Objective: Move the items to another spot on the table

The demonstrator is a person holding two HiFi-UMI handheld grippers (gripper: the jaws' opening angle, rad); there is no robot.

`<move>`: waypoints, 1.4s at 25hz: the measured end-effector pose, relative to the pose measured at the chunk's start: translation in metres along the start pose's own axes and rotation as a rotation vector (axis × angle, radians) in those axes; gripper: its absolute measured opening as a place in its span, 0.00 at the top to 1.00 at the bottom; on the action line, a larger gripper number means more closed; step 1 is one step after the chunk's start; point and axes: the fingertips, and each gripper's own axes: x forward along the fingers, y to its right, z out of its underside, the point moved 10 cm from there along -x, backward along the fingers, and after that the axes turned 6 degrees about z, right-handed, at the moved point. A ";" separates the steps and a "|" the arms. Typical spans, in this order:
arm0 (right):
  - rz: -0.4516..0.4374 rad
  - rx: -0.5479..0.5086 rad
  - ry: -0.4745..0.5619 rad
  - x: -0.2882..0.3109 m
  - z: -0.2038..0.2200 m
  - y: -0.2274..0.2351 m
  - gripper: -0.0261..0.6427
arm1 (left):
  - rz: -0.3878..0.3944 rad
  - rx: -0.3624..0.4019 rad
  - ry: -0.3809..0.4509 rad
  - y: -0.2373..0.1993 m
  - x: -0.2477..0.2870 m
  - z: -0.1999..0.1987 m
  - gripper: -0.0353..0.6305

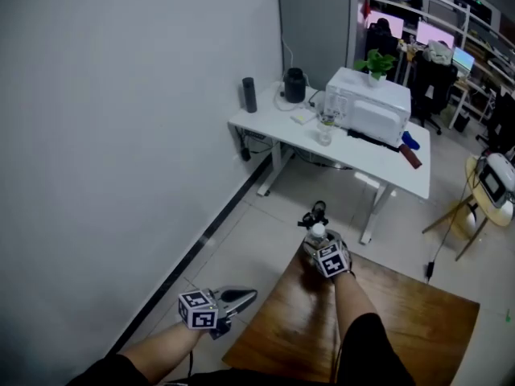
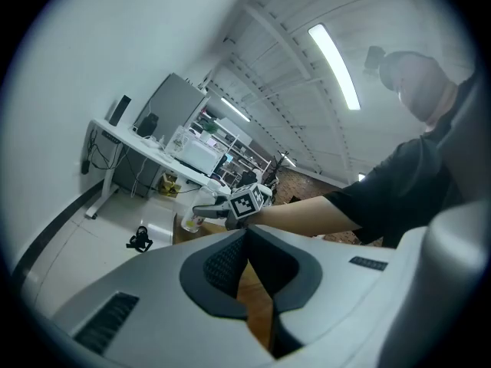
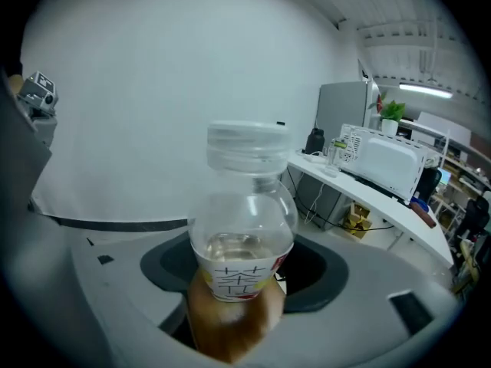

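A clear bottle (image 3: pixel 242 228) with a white cap, a white label and brown tea in it stands upright at the far corner of the wooden table (image 1: pixel 386 312). My right gripper (image 3: pixel 239 271) is around its lower part, jaws wide, with a dark gap showing beside the bottle on the left. In the head view the bottle's cap (image 1: pixel 317 232) shows just beyond the right gripper (image 1: pixel 315 244). My left gripper (image 1: pixel 248 297) hovers off the table's left edge, shut and empty. From the left gripper (image 2: pixel 245 236) view the bottle (image 2: pixel 188 222) and the right gripper (image 2: pixel 205 212) lie ahead.
A small black object (image 1: pixel 315 214) lies on the floor just past the table's far corner. Beyond it stands a white desk (image 1: pixel 273 123) with a white microwave (image 1: pixel 370 107), a dark speaker (image 1: pixel 249 95) and a kettle (image 1: pixel 294 85). The wall runs along the left.
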 end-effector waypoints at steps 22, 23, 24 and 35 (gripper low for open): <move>0.098 0.068 0.001 -0.352 0.151 0.028 0.51 | 0.135 0.198 -0.079 0.240 0.171 0.093 0.96; 0.095 0.064 -0.004 -0.372 0.162 0.027 0.51 | 0.149 0.196 -0.080 0.259 0.180 0.101 0.96; 0.094 0.064 -0.008 -0.391 0.174 0.026 0.51 | 0.167 0.198 -0.085 0.276 0.188 0.109 0.96; 0.232 0.188 -0.016 -0.586 0.304 0.020 0.51 | 0.400 0.240 -0.278 0.399 0.246 0.179 0.96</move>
